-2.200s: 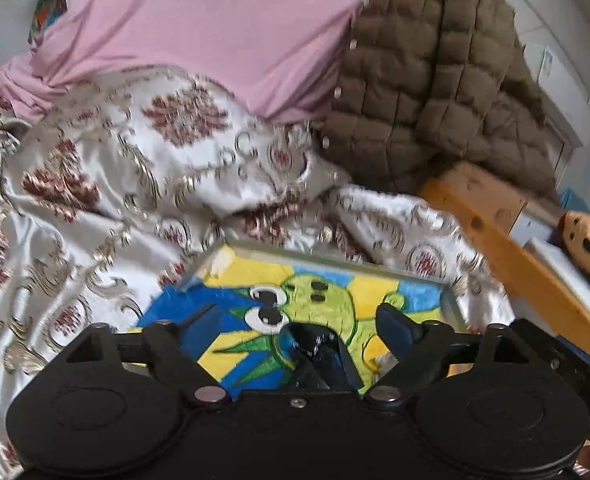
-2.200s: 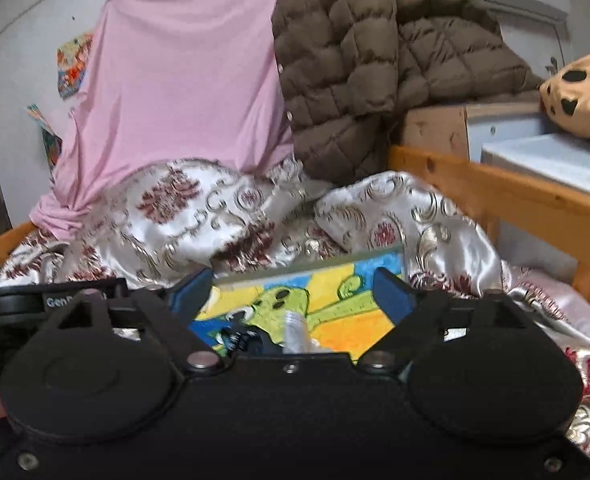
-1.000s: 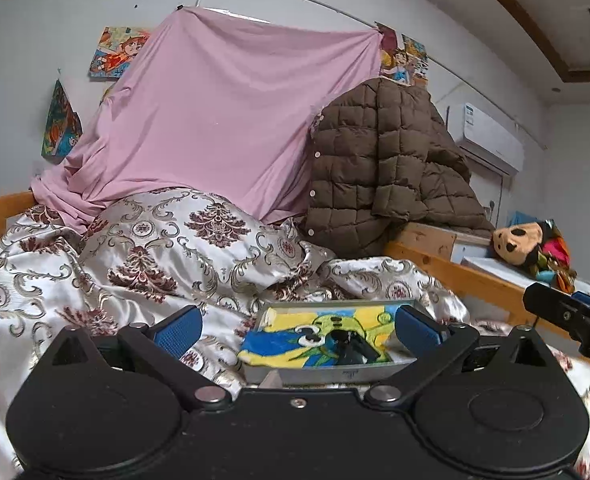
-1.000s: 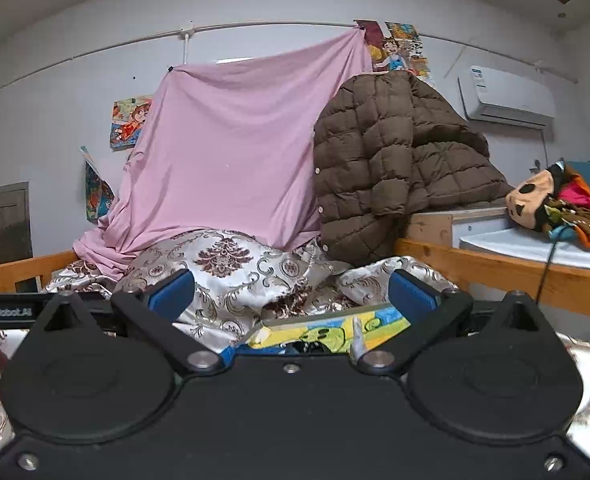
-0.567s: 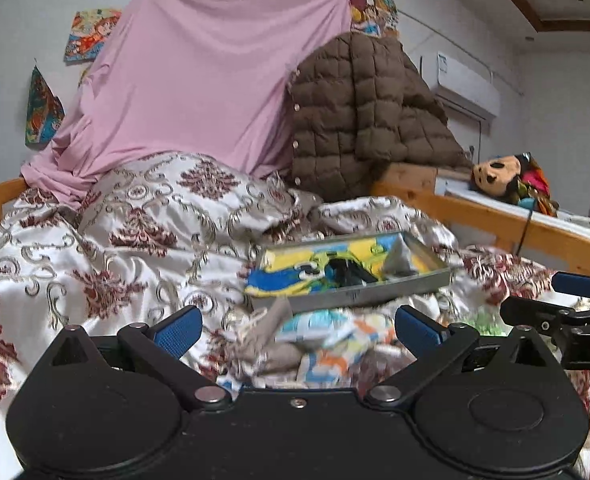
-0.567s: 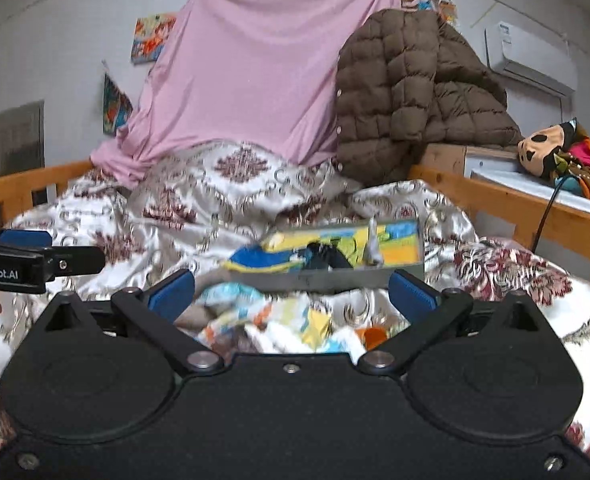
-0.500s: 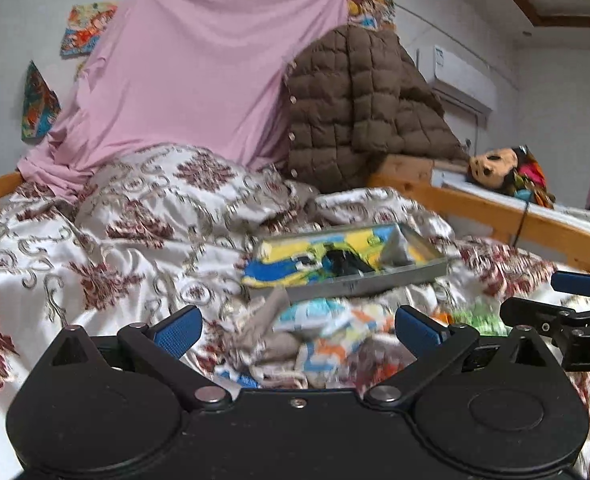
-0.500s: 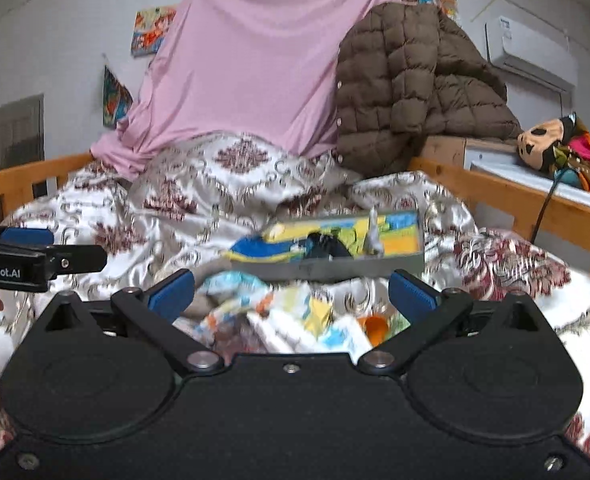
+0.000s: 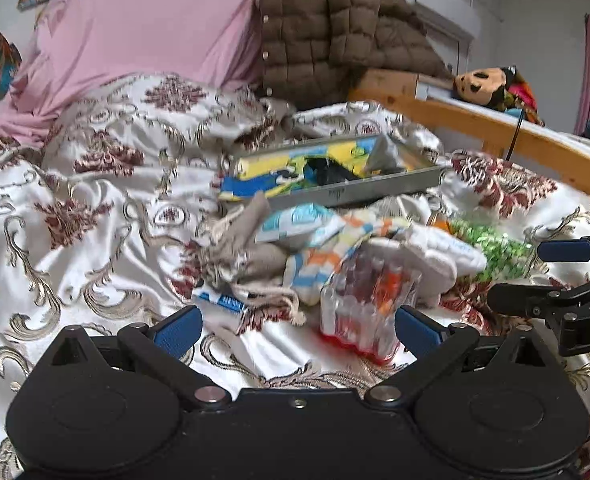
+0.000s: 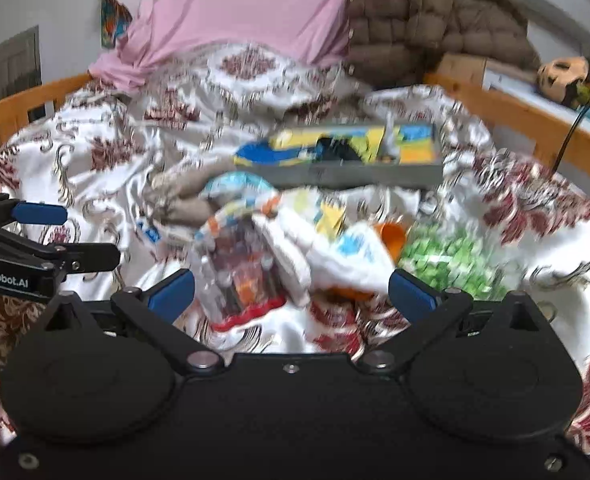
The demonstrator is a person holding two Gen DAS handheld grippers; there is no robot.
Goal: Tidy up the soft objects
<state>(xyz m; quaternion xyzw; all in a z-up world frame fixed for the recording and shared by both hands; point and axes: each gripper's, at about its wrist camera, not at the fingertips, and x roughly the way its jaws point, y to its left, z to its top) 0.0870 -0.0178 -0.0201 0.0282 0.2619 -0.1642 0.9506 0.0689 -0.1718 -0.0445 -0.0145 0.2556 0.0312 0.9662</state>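
Note:
A heap of soft things lies on the patterned bedspread (image 9: 95, 200): a grey drawstring pouch (image 9: 251, 248), a white cloth with coloured squares (image 9: 335, 236), a clear packet with red and orange contents (image 9: 371, 308) and a green sparkly piece (image 9: 491, 248). Behind the heap stands a grey tray (image 9: 375, 194) with a yellow and blue picture and small dark items in it. My left gripper (image 9: 295, 326) is open just short of the clear packet. My right gripper (image 10: 291, 290) is open over the same heap, the packet (image 10: 239, 280) and white cloth (image 10: 335, 248) between its fingers' line. Both views are blurred.
A pink sheet (image 9: 143, 28) and a brown quilted jacket (image 9: 335, 28) hang at the bed's head. A wooden rail (image 9: 527, 148) runs along the right side, with a plush toy (image 9: 483, 84) on the shelf beyond. Another wooden rail (image 10: 27, 100) borders the left.
Both grippers have drawn back from the tray and tilted down. The heap of soft things in front of the tray has come into view and now sits close before both open grippers.

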